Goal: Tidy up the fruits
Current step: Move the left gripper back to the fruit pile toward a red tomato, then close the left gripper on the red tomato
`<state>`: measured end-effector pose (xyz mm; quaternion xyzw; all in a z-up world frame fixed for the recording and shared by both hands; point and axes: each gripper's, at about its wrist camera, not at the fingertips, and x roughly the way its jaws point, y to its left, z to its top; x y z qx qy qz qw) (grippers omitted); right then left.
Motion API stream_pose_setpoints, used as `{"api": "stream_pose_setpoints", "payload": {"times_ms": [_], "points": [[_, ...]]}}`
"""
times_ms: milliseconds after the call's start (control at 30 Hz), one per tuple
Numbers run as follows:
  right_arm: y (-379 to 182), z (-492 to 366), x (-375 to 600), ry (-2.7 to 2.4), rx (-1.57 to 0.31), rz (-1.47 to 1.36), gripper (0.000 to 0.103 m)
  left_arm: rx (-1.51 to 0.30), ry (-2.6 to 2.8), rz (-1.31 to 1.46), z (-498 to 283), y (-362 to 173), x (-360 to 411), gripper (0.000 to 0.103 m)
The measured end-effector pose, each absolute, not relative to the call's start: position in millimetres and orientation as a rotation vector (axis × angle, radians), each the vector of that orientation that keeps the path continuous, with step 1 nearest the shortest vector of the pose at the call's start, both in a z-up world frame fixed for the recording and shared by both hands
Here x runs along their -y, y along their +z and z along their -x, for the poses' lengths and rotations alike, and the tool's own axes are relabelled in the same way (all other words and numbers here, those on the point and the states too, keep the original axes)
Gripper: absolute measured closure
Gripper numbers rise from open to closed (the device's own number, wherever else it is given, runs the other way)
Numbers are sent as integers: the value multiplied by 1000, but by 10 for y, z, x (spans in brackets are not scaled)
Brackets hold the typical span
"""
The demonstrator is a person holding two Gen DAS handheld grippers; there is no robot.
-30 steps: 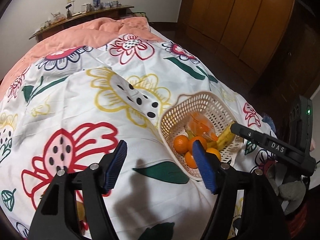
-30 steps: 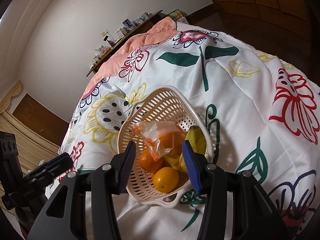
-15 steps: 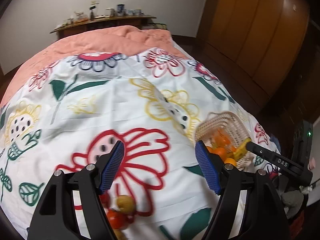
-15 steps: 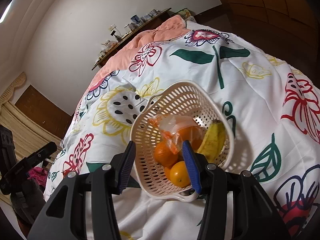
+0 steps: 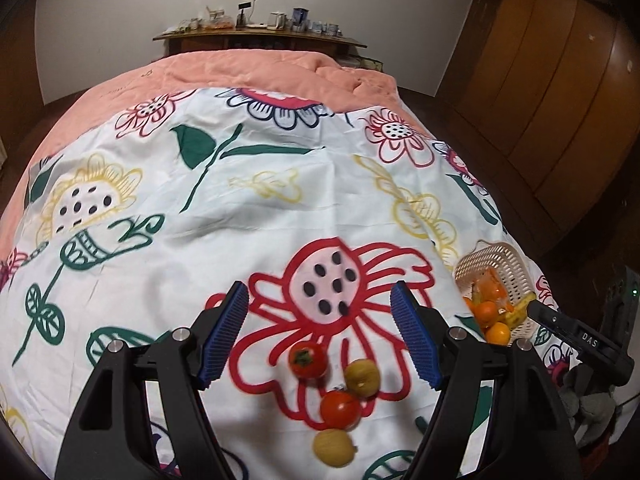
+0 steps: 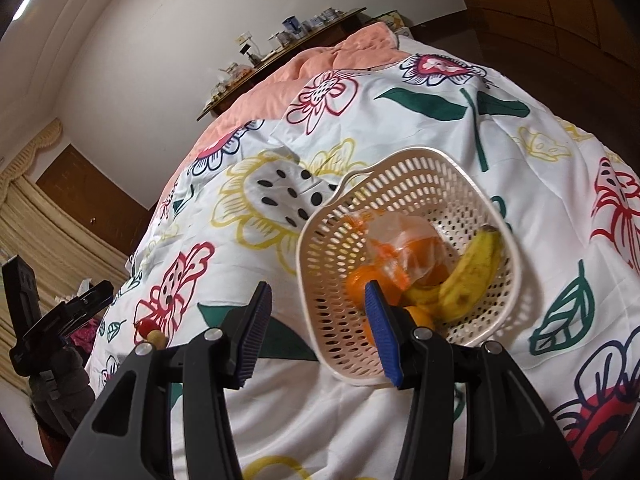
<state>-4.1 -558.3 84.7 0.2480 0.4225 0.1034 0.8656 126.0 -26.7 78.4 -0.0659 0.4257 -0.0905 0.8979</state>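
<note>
Looking down your left tongs (image 5: 318, 338), you can see their blue pads standing wide apart with nothing between them. Four loose fruits lie on the bed cover (image 5: 248, 216) low in the middle of the frame, just past the pads. One red fruit with a green top (image 5: 307, 359) is at the upper left of the little bunch. A yellow-brown round fruit (image 5: 362, 377) sits just beside it on the right. A second red fruit (image 5: 340, 409) lies below those two, and it seems to touch the yellow-brown one. Another yellow round fruit (image 5: 334, 448) sits lowest, near the bottom edge. All four rest on a big red flower drawn on the cover.

At the right edge of that view you see the white basket (image 5: 508, 258) with holes in its sides. It sits well apart from the loose fruits.

Your right tongs (image 6: 316, 330) are partly apart too, and they grip nothing. The basket rim (image 6: 404, 156) sits in the middle of this view, and the right pad is in front of its near wall. Inside the basket lie a banana (image 6: 474, 270), some oranges (image 6: 360, 282) and a clear plastic bag (image 6: 404, 240) with more orange fruit in it. The loose fruits show only as tiny specks at the lower left of this view.

A pink blanket (image 5: 256, 70) covers the far end of the bed, and a shelf with small things (image 5: 260, 34) stands against the wall at the top.
</note>
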Motion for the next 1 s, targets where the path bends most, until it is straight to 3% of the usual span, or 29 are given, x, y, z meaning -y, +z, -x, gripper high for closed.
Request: {"api": "stream_pose_setpoints", "payload": {"times_ms": [367, 1000], "points": [[870, 49, 5362, 248, -908, -482, 54, -954, -189, 146, -1203, 431, 227, 30], [839, 62, 5308, 256, -916, -475, 54, -993, -215, 104, -1185, 236, 369, 65]]}}
